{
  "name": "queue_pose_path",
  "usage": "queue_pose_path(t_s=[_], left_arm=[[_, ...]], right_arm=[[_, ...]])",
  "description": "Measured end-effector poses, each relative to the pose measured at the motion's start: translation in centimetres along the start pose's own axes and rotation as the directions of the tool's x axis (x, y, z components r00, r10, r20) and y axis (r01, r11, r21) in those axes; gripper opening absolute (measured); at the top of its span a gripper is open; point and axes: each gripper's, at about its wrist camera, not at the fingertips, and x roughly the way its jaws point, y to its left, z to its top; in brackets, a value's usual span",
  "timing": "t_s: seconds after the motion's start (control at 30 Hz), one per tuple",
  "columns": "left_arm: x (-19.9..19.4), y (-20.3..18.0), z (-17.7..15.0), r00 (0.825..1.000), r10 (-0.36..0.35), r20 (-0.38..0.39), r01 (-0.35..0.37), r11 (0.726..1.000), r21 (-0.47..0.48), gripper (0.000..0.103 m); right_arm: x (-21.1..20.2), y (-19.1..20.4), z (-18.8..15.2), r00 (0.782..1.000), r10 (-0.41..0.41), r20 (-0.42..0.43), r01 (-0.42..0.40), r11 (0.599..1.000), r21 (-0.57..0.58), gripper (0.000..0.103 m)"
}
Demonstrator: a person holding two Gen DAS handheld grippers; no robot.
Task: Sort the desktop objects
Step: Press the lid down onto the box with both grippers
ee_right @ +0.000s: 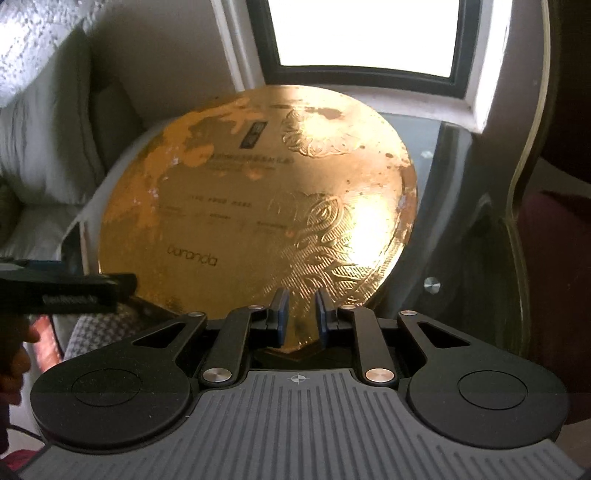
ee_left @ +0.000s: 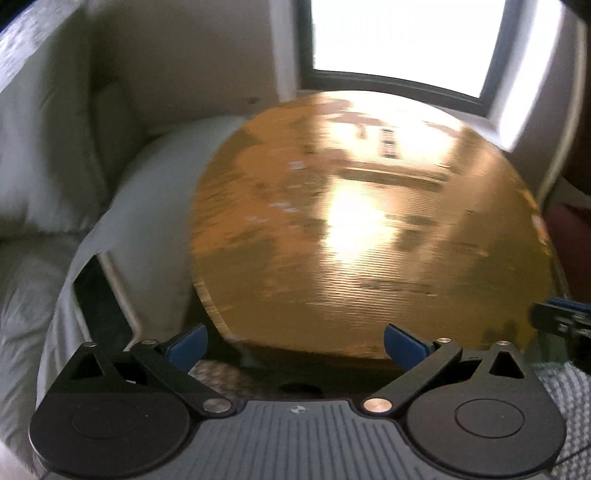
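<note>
In the right wrist view the right gripper (ee_right: pixel 301 317) is clamped on the near edge of a round gold board (ee_right: pixel 258 199), its blue pads (ee_right: pixel 282 314) drawn in close on either side of the rim; the board tilts up and away from the camera, worn in orange patches, with embossed floral work on its right half and the printed word "Duranda" low on its left. The left wrist view gives none of that detail — the same gold board (ee_left: pixel 351 229) is smeared by motion blur, and only a dark label and bright glare can be made out on it.

The left gripper (ee_left: pixel 295 345) stands wide apart and holds nothing; its blue pads (ee_left: pixel 186 343) sit below the board's near rim, clear of it. From the right wrist view the left gripper (ee_right: pixel 74 288) enters at the left edge as a dark bar, cut off by the frame, with part of a hand (ee_right: pixel 14 354) behind it; its pads cannot be seen there.

Only the right wrist view shows the glass table (ee_right: pixel 436 155) under the board and a dark chair back (ee_right: pixel 532 166) at right; whether the board's far edge rests on the glass is hidden. Both views show a pale sofa (ee_left: pixel 48 155) at left and, farthest off, a bright window (ee_right: pixel 365 33) — blown out to white.
</note>
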Motion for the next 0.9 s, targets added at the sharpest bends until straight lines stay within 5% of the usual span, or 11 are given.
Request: queue_pose_path(t_s=[0.63, 0.9], left_arm=[[2.5, -0.7, 0.5, 0.997, -0.029, -0.065, 0.029, 1.000, 0.005, 0.102], [3.4, 1.7, 3.1, 0.999, -0.039, -0.012, 0.038, 0.998, -0.054, 0.102]], right_arm=[[2.9, 0.0, 0.9, 0.998, -0.059, -0.027, 0.057, 0.996, -0.073, 0.021], [3.4, -0.6, 3.8, 0.998, -0.064, 0.023, 0.066, 0.996, -0.061, 0.025]])
